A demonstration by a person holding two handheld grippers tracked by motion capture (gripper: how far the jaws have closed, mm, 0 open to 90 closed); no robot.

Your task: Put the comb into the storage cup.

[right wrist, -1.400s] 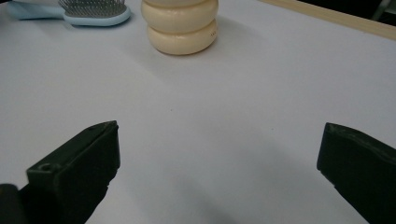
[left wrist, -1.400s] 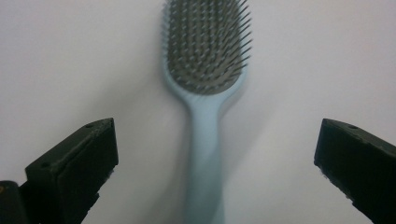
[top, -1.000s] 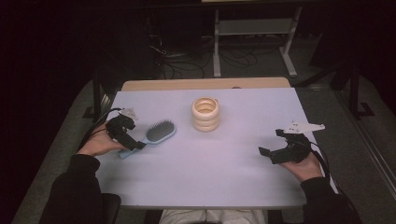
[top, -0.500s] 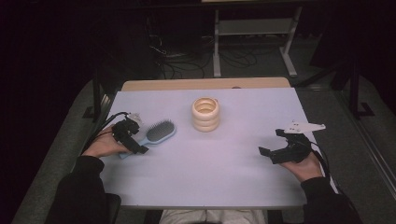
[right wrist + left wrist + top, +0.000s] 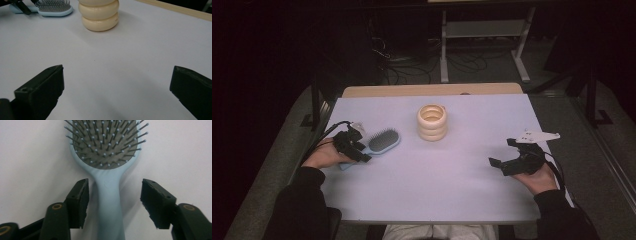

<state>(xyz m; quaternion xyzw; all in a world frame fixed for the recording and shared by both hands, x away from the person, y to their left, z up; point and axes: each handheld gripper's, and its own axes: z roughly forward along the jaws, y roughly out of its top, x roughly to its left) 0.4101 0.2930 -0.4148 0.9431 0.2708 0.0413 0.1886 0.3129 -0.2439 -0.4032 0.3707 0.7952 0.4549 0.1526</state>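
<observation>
a light blue hairbrush [image 5: 107,182] lies bristles-up on the desk [image 5: 452,180], its handle between the left gripper [image 5: 112,197] fingers, which have just been closing without touching it; the right gripper [image 5: 507,161] fingers stand wide apart.

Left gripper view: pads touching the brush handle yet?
No, the brush handle lies between the left gripper pads with a gap on each side.

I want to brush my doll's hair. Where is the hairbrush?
In the high view the hairbrush lies on the table's left side, left of the ringed cup, its handle between the left hand-held gripper's jaws.
</observation>
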